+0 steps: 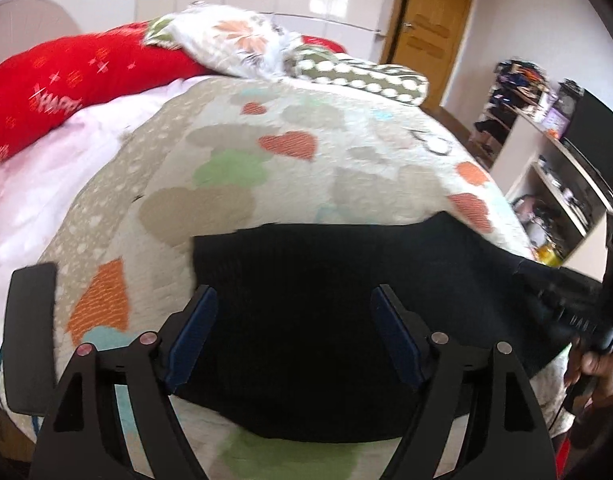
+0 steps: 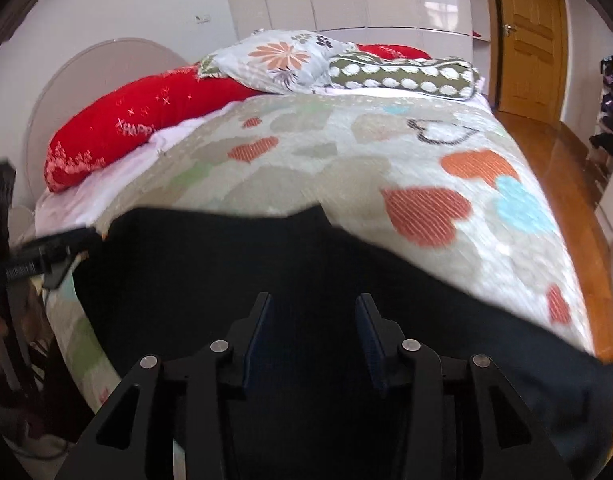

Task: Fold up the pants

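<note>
Black pants (image 1: 326,312) lie spread across the near end of a bed with a heart-print quilt (image 1: 266,152). My left gripper (image 1: 294,308) is open, its blue-padded fingers (image 1: 194,332) hovering over the left part of the pants. In the right wrist view the pants (image 2: 226,264) fill the lower frame and hang over the bed's near edge. My right gripper (image 2: 314,312) is open above the pants, nothing between its fingers. The right gripper also shows in the left wrist view (image 1: 586,312) at the right edge, and the left gripper shows in the right wrist view (image 2: 46,256) at the left.
A red pillow (image 2: 118,128), a floral pillow (image 2: 282,60) and a dotted bolster (image 2: 402,72) lie at the bed's head. A wooden door (image 2: 526,36) stands behind. Shelves with clutter (image 1: 546,152) are right of the bed. A dark flat object (image 1: 30,336) sits at the bed's left edge.
</note>
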`<state>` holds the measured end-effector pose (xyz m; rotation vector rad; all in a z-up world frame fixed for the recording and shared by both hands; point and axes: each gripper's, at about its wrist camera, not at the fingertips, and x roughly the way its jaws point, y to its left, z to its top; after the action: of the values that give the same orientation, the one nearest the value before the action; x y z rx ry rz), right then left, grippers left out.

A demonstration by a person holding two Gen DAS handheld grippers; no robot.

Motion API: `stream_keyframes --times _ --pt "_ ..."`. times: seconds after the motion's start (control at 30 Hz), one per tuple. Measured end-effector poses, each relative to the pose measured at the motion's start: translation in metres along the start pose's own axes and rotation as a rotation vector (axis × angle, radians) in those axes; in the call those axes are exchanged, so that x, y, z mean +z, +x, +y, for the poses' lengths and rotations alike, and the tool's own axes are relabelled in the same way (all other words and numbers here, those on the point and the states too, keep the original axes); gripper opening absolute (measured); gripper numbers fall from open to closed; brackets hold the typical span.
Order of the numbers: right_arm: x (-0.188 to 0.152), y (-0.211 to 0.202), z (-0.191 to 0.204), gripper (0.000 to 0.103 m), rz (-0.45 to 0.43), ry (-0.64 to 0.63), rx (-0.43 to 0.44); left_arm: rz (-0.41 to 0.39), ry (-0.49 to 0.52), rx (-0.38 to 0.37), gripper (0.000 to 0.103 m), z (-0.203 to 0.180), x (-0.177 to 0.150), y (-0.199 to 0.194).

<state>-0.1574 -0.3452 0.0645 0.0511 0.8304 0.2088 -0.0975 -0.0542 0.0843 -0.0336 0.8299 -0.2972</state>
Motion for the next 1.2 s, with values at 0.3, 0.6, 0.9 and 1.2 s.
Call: stream_keyframes --times 0.3,0.6,0.9,1.2 --pt "-0.066 -0.036 -0.069 0.053 0.029 0.138 -0.172 0.083 0.075 -0.109 0.080 -0.050 -0.018 0.036" --pt "-0.096 -0.094 -0.123 0.053 -0.094 0.338 -0.085 0.138 0.167 -0.169 0.083 -0.089 -0.019 0.054" --pt "-0.085 -0.116 -0.157 0.060 -0.150 0.384 -0.188 0.148 0.369 -0.314 0.083 -0.190 -0.001 0.063" --pt "-0.073 -0.085 -0.175 0.014 -0.118 0.388 -0.158 0.213 0.449 -0.389 0.083 -0.272 0.009 0.093"
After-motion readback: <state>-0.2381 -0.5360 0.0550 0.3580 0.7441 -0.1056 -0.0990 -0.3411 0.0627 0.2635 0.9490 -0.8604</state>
